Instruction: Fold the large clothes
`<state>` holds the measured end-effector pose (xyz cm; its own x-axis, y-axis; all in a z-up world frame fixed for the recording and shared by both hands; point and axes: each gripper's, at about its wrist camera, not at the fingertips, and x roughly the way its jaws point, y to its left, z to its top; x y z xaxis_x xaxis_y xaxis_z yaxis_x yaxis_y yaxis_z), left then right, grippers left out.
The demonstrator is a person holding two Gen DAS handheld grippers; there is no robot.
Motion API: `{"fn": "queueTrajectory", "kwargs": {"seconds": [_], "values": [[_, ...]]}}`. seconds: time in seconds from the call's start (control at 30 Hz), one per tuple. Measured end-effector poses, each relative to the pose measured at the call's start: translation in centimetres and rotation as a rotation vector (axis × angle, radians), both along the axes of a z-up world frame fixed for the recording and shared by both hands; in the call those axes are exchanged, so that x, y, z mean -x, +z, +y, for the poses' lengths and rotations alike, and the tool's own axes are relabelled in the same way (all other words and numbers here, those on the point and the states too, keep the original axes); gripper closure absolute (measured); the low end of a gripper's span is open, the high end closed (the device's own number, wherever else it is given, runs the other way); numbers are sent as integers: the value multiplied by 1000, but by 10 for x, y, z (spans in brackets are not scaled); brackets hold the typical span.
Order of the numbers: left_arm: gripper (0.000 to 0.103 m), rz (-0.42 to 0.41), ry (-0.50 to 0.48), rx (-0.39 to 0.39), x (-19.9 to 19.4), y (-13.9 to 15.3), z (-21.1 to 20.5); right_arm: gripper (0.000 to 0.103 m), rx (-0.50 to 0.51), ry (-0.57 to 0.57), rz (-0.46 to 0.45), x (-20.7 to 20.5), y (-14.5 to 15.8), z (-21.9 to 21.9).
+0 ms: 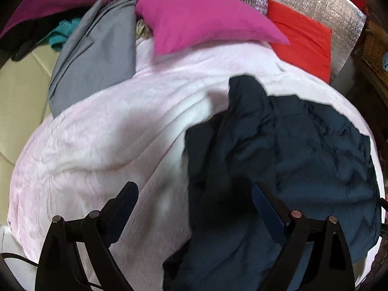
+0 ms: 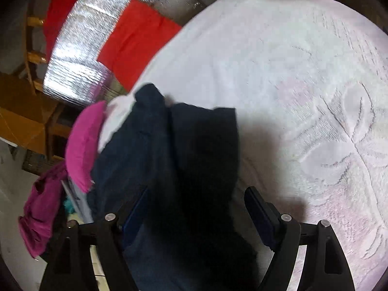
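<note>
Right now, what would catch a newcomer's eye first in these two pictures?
A dark navy quilted jacket lies crumpled on the pale pink embossed bedspread, right in front of both open grippers. Behind it, near the head of the bed, a magenta pillow and a red cushion stand out against a silver foil panel.

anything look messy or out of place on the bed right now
The dark blue jacket is not laid flat: it lies bunched and creased on the pale pink blanket, one part poking up toward the pink pillow. Grey cloth is heaped loosely at the blanket's far edge. Nothing looks torn or spilled.
</note>
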<state>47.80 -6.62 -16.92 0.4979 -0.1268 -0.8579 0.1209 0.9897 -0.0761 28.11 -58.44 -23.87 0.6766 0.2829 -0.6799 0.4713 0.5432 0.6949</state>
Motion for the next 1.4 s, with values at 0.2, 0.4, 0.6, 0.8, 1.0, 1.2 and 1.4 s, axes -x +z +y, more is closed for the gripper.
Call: {"fn": "queueTrajectory", "kwargs": {"seconds": [0.2, 0.4, 0.6, 0.8, 1.0, 1.2, 1.4], "values": [[8, 97, -5, 75, 11, -29, 17, 15, -18, 36, -19, -3, -16, 5], [8, 162, 33, 235, 21, -43, 37, 8, 37, 62, -51, 0, -15, 15], [8, 164, 36, 349, 36, -40, 34, 14, 36, 58, -47, 1, -10, 18], [36, 131, 88, 364, 38, -42, 24, 36, 115, 78, -67, 1, 3, 38], [64, 95, 72, 370, 34, -43, 18, 42, 212, 85, -153, 7, 24, 45], [47, 108, 97, 341, 35, -49, 23, 39, 165, 69, -68, 7, 11, 40], [42, -35, 128, 235, 69, -12, 32, 27, 265, -34, -96, 50, 43, 27]]}}
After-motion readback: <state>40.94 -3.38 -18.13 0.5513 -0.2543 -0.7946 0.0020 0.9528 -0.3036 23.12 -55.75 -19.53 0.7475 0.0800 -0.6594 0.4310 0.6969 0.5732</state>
